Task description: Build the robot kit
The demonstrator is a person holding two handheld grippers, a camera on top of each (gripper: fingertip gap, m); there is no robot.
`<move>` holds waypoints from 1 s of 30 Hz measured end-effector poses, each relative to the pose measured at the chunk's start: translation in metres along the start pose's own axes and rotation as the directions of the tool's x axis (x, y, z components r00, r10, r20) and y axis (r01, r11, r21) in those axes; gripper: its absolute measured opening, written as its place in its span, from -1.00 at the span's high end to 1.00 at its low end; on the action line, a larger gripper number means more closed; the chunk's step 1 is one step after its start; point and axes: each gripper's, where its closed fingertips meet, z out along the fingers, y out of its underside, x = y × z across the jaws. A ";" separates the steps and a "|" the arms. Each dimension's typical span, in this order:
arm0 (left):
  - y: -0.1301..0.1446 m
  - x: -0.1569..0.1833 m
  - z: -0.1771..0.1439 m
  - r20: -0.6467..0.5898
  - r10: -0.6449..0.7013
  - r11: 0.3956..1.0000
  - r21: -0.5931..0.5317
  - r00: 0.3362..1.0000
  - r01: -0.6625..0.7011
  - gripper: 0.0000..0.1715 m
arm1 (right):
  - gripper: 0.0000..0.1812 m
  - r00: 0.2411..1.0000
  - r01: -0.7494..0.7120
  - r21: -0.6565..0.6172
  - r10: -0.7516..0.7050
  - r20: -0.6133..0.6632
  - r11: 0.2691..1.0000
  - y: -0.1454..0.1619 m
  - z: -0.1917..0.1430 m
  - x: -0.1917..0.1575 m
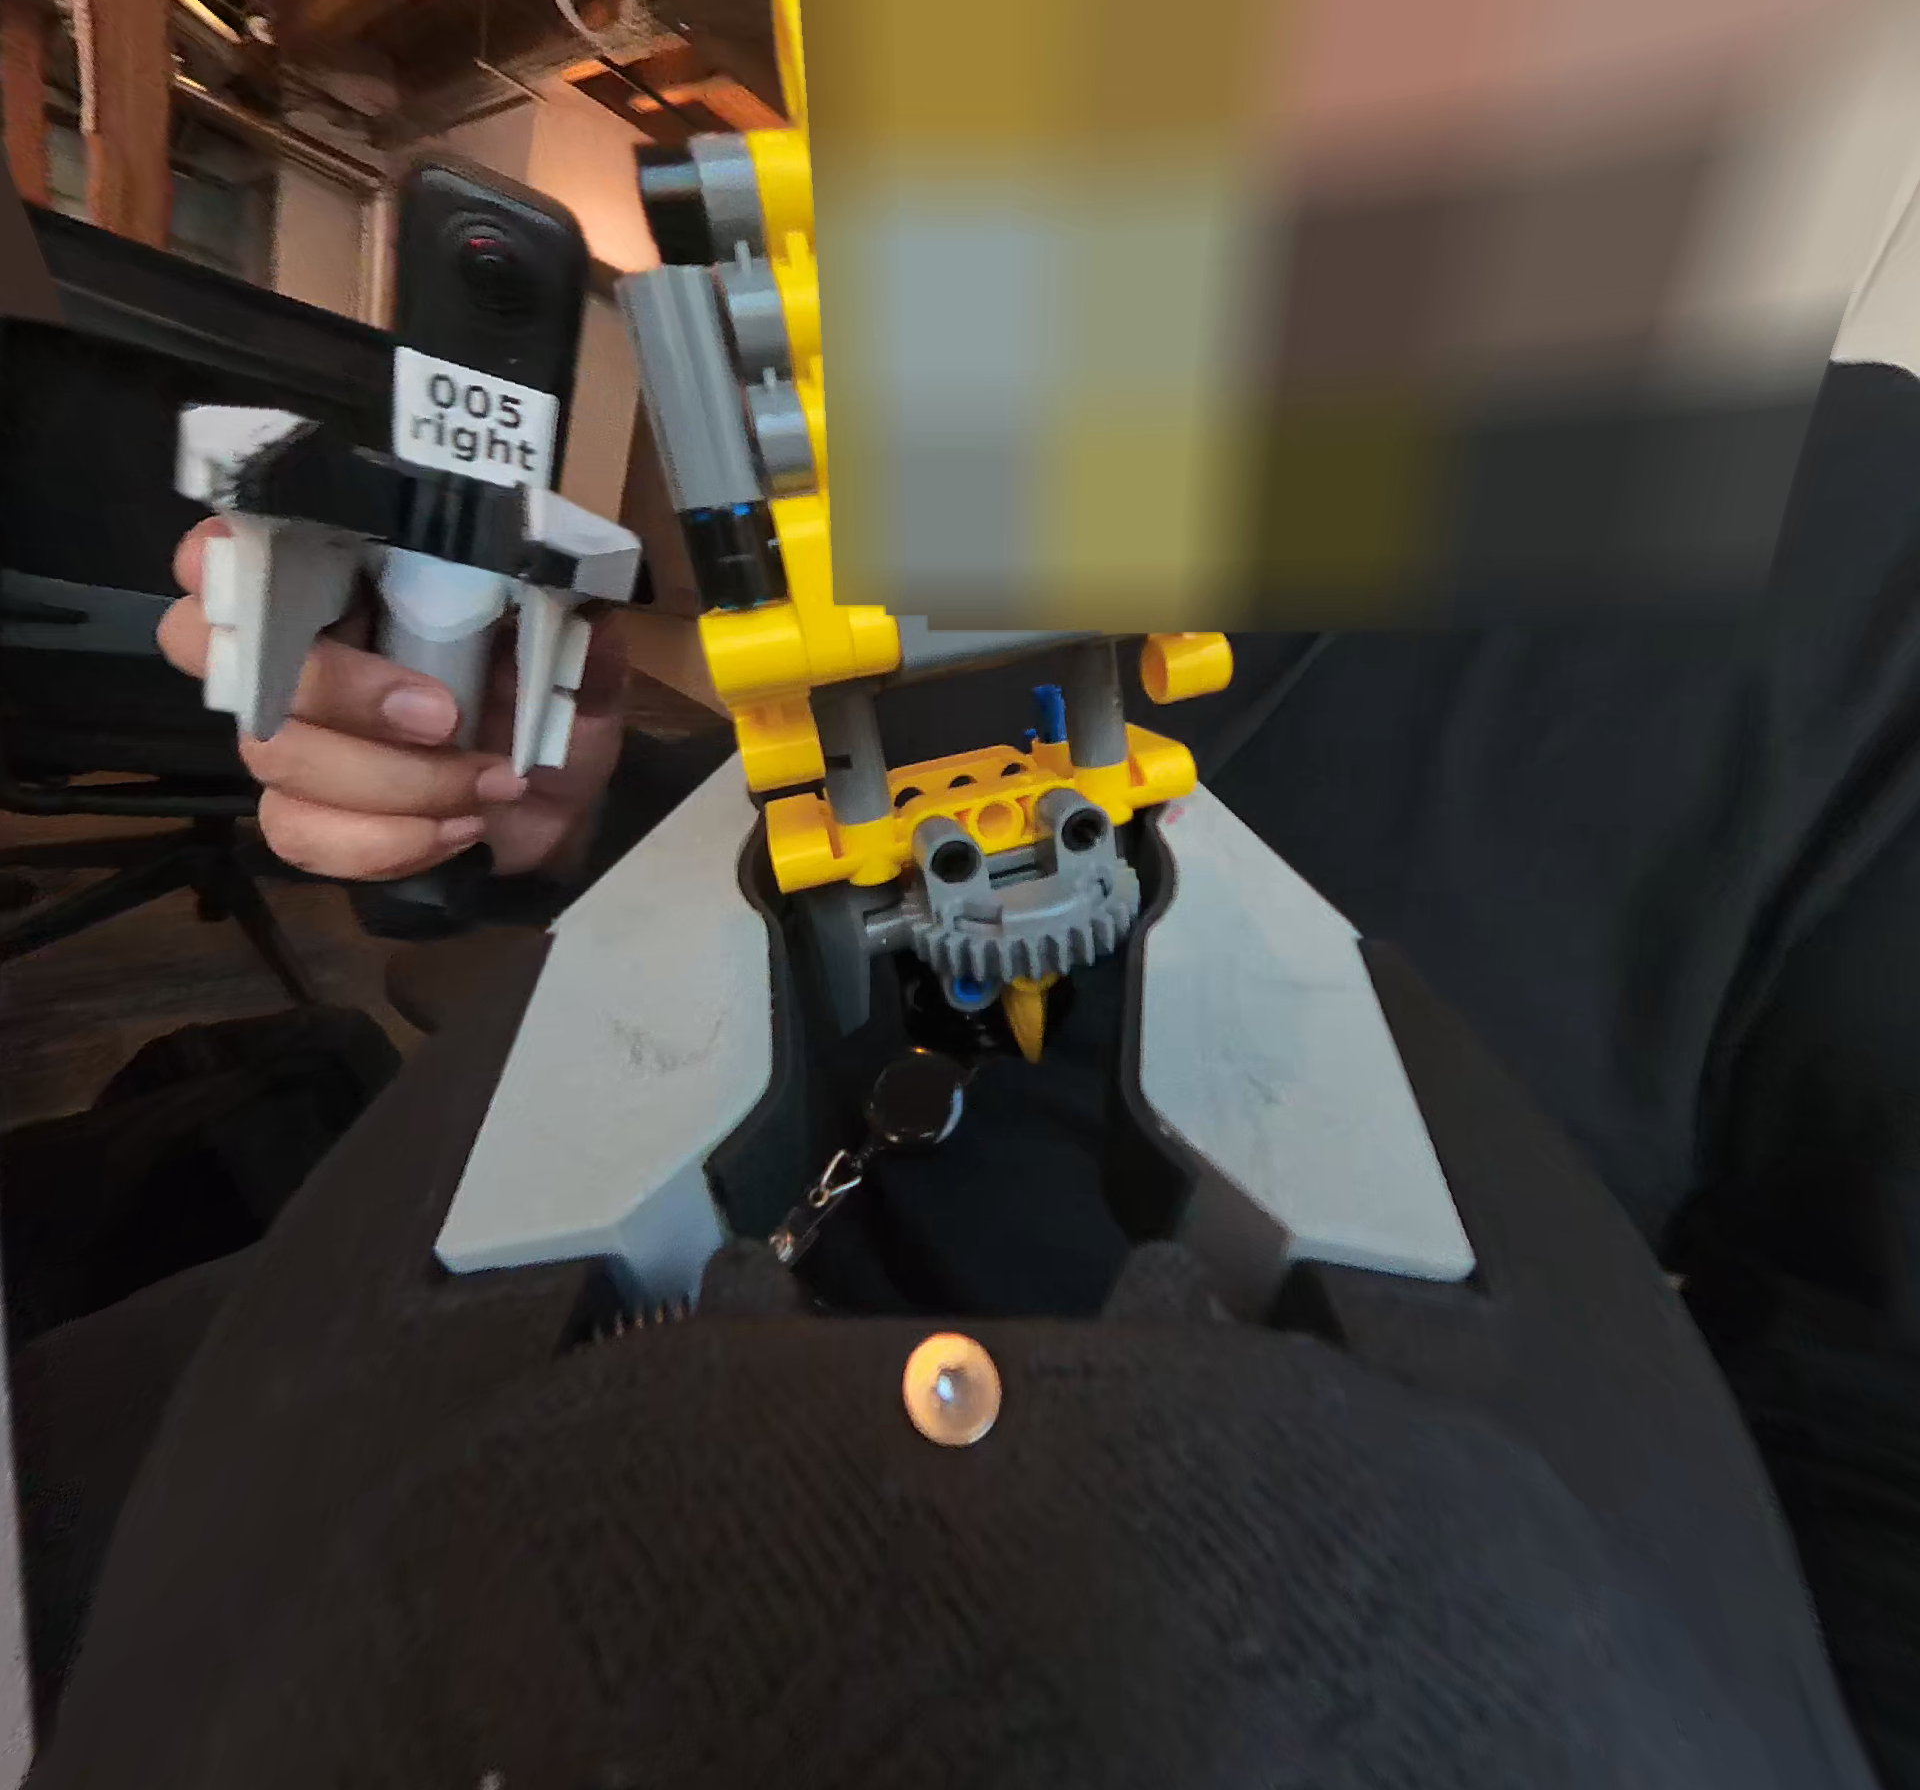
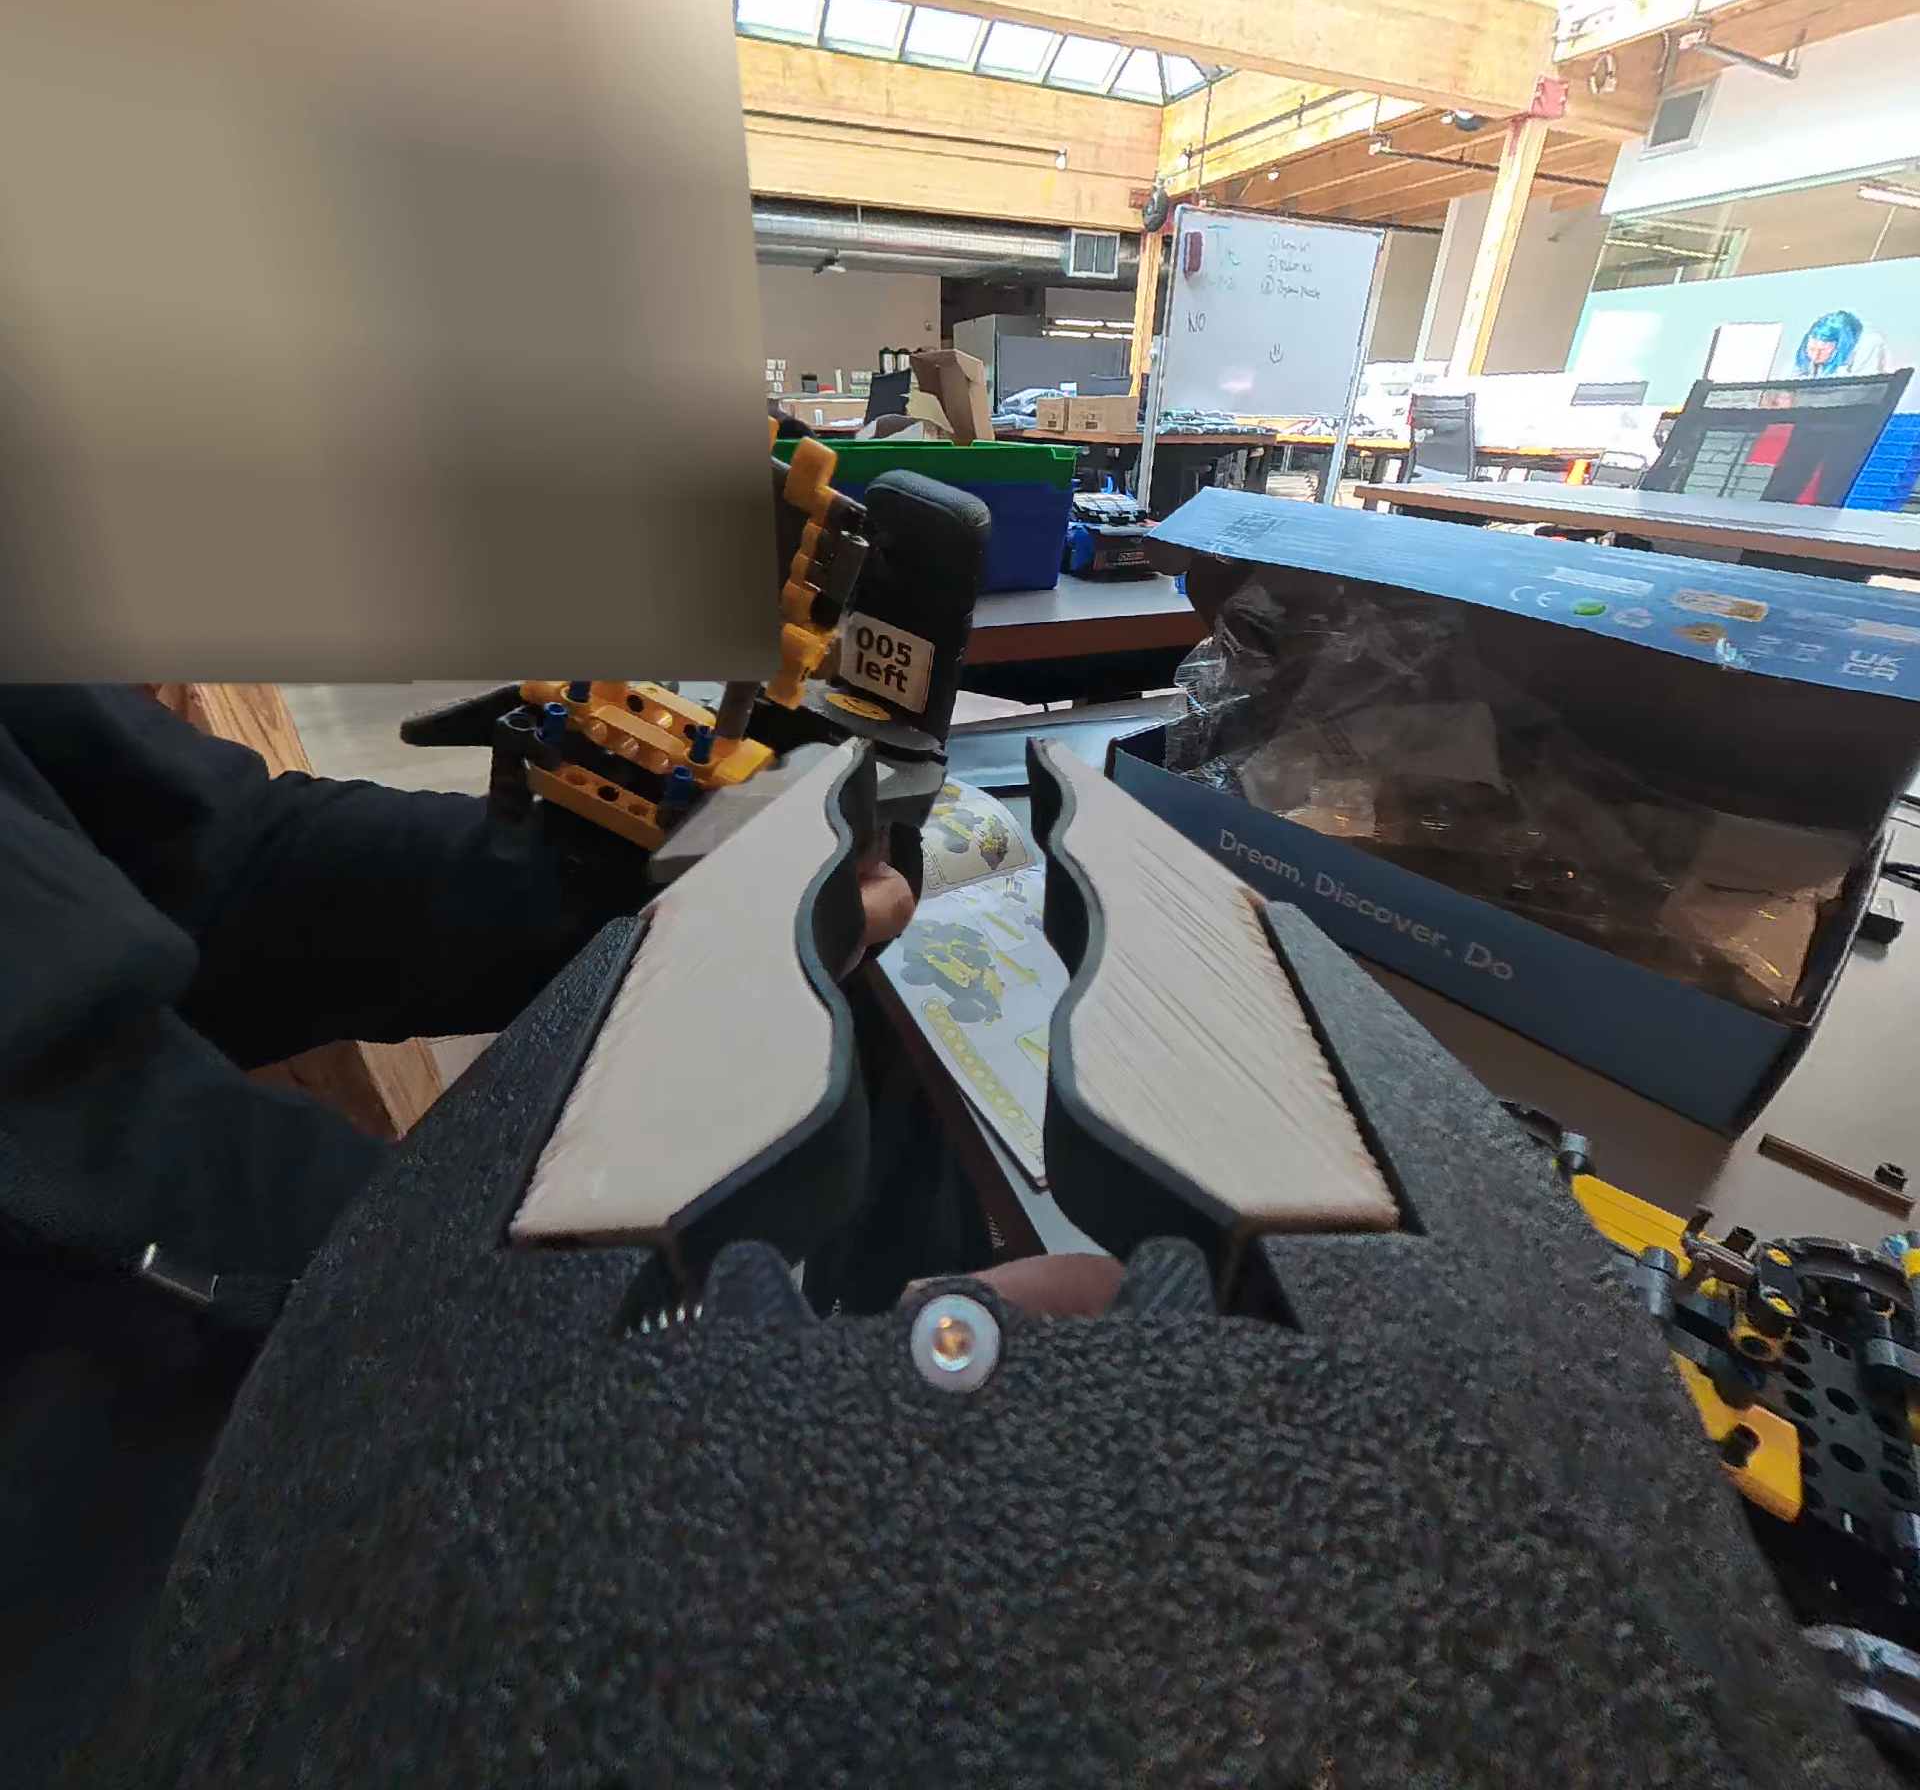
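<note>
My left gripper (image 1: 961, 836) is shut on a yellow and grey toy-brick assembly (image 1: 790, 660), gripping its lower end, where a grey gear (image 1: 1023, 940) sits between the jaws. The assembly stands up from the fingers and its top is hidden by a blurred patch. My right gripper (image 2: 948, 774) is open and empty, held up in the air. In the right wrist view the left gripper (image 2: 665, 805) and the assembly (image 2: 623, 753) are just left of my right fingertips. In the left wrist view the right gripper (image 1: 400, 670) is at the left, held by a hand (image 1: 395, 764).
An open dark blue box (image 2: 1455, 909) with plastic bags stands on the table at the right. An instruction booklet (image 2: 987, 961) lies below the right gripper. A black and yellow brick model (image 2: 1787, 1345) sits at the lower right. A person in dark clothes is close behind.
</note>
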 end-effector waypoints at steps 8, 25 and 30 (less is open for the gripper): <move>-0.002 0.019 0.003 -0.093 0.037 0.999 0.020 0.995 -0.035 0.23 | 0.70 1.000 -0.009 -0.004 0.009 0.011 1.000 0.001 0.001 -0.003; -0.007 0.021 0.001 -0.110 0.040 0.998 0.058 0.993 -0.034 0.23 | 0.71 1.000 -0.015 -0.002 0.015 0.011 1.000 0.001 0.000 -0.003; 0.004 0.009 0.004 -0.027 0.033 0.999 -0.027 0.999 -0.034 0.23 | 0.70 1.000 -0.015 -0.003 0.015 0.002 1.000 0.002 -0.002 -0.001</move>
